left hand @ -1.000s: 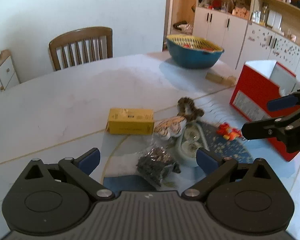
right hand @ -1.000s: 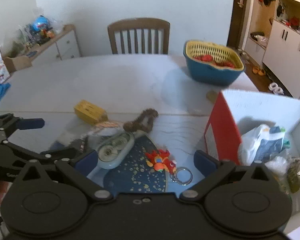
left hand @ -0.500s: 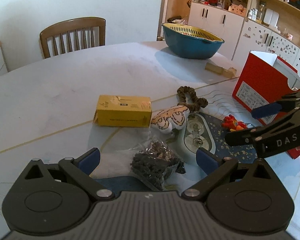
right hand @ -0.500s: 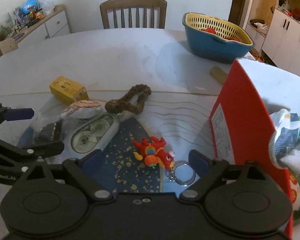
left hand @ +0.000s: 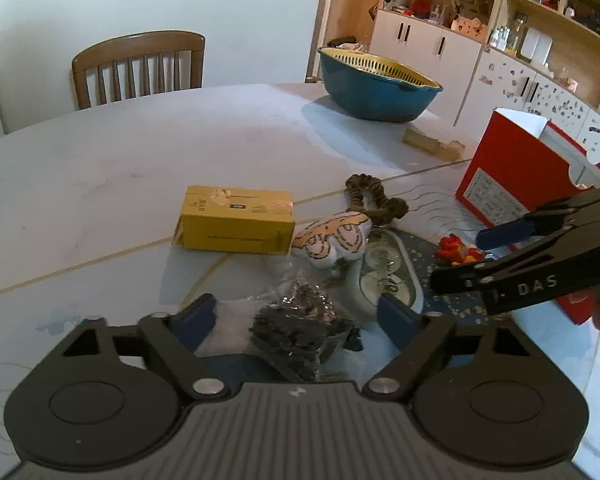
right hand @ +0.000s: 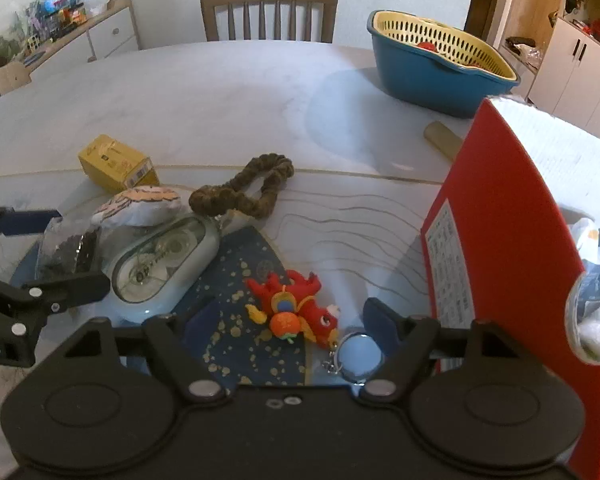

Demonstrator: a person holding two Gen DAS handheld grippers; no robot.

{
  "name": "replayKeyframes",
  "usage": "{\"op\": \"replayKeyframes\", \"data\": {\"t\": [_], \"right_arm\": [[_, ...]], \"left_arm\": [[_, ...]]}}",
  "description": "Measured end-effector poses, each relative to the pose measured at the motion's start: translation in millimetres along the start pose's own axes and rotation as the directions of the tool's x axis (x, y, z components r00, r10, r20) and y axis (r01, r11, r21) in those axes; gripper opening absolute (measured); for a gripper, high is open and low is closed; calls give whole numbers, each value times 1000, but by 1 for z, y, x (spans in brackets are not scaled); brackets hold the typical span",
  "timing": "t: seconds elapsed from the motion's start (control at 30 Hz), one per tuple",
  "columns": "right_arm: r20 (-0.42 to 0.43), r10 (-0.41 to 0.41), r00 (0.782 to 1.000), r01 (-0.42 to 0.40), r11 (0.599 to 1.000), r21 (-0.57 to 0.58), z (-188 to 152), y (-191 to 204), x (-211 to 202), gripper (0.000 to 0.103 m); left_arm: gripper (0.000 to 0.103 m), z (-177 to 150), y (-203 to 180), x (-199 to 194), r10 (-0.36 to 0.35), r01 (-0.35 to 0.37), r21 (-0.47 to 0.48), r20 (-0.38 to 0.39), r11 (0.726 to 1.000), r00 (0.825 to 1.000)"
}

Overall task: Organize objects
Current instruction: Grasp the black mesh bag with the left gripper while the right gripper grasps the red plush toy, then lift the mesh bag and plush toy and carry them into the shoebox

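My left gripper is open, its fingers on either side of a clear bag of dark bits on the table. My right gripper is open around a red dragon keychain with a metal ring. Near them lie a pale blue tape dispenser, a striped plush, a brown scrunchie and a yellow box. The right gripper also shows in the left wrist view; the left gripper also shows in the right wrist view.
A red open box with bags inside stands at the right. A blue basin with a yellow strainer sits at the table's far side, a wooden block before it. A chair stands behind the table.
Both grippers have moved forward and down: the left onto the bag of dark bits, the right onto the red keychain. Both stay open.
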State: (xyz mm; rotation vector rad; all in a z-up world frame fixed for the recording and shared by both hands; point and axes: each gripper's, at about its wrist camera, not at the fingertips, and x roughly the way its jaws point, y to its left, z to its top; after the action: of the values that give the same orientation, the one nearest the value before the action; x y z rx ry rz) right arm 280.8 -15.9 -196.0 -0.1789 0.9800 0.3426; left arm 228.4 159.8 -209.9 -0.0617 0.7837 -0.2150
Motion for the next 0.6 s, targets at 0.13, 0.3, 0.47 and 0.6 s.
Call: {"op": "replayKeyframes", "data": {"t": [0.13, 0.3, 0.47, 0.6], "right_arm": [[10, 8, 1000, -8, 1000, -4, 1, 0, 0, 69], [18, 11, 1000, -11, 1000, -5, -1, 2, -4, 57], [22, 6, 1000, -6, 1000, -2, -3, 2, -8, 44], [26, 12, 1000, -13, 1000, 10, -4, 1, -14, 41]], "left_arm": [[72, 0, -1, -2, -9, 9, -6, -4, 1000, 1000], [57, -1, 1, -4, -21, 21, -46, -11, 999, 1000], [47, 0, 1, -5, -21, 19, -59, -23, 998, 1000], [45, -2, 1, -8, -10, 7, -71, -36, 997, 999]]}}
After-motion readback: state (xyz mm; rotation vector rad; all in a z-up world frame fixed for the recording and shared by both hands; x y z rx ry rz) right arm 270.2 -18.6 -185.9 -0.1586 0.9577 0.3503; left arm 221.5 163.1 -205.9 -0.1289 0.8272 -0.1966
